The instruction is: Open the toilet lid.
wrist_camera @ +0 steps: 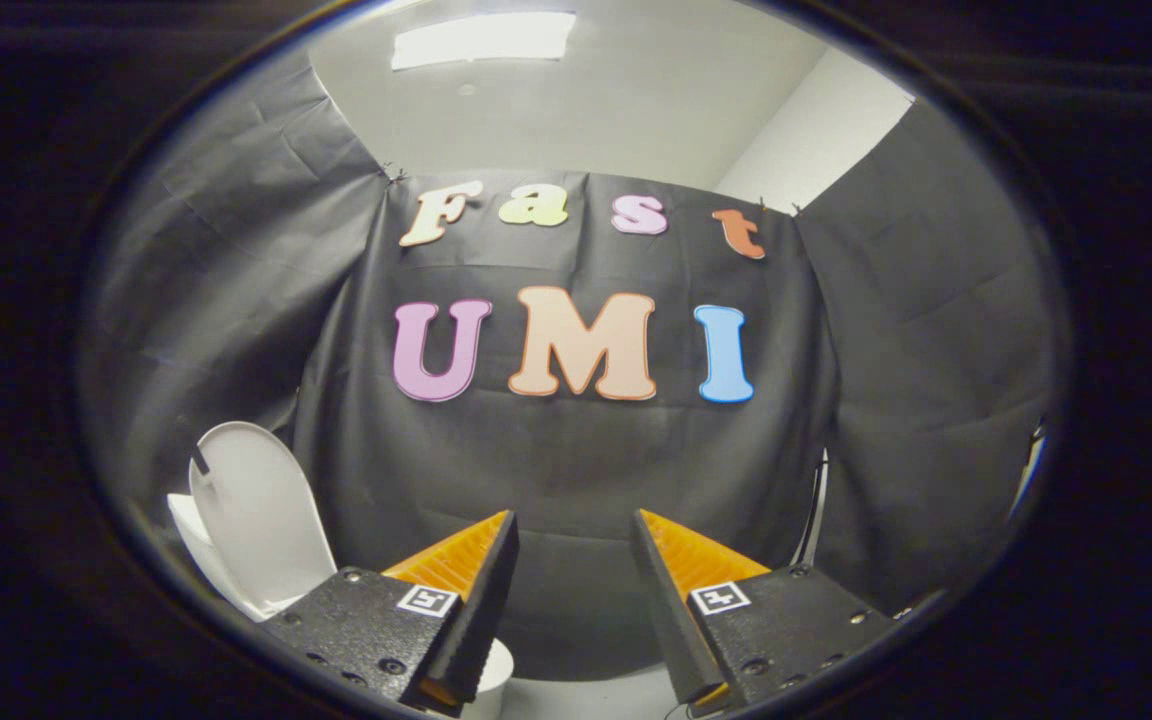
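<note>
The white toilet lid [254, 515] stands raised and upright to the left of my fingers, leaning back toward the dark cloth wall. A bit of the white toilet body [491, 675] shows low down behind my left finger. My gripper [574, 540] is open, with nothing between its fingers. It is apart from the lid, to the lid's right and facing the back cloth wall. Most of the bowl is hidden below my left finger [466, 590].
Black cloth walls [576, 470] close in the booth at the back and on both sides. A white ceiling with a light panel [484, 40] is overhead. A pale strip of floor [586, 695] shows between my fingers.
</note>
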The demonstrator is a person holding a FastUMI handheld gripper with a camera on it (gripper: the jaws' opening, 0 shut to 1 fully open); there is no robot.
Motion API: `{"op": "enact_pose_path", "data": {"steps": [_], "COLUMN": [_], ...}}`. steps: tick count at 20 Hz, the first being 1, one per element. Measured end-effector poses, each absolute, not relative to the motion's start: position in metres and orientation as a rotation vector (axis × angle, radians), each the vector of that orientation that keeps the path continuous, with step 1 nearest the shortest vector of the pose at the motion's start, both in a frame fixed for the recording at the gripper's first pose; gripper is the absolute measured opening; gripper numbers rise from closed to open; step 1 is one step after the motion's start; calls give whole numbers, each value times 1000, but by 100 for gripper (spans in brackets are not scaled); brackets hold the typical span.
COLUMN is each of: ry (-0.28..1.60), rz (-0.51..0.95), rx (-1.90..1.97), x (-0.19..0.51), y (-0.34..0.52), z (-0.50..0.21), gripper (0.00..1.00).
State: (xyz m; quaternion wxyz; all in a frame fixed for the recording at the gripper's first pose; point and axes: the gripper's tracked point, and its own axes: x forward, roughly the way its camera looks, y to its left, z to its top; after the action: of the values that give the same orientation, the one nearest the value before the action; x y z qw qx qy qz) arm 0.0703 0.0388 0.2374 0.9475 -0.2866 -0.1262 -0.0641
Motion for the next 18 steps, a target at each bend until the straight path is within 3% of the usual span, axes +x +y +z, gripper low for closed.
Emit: {"op": "enact_pose_path", "data": {"steps": [3, 11, 15, 18], "ry": [-110, 9, -6, -8], "rz": [33, 39, 122, 97], "rx": [-549, -639, -668, -653], "x": [64, 62, 69, 73], "y": [40, -15, -27, -50], "z": [207, 173, 166, 168], "gripper": [70, 70, 70, 70]}}
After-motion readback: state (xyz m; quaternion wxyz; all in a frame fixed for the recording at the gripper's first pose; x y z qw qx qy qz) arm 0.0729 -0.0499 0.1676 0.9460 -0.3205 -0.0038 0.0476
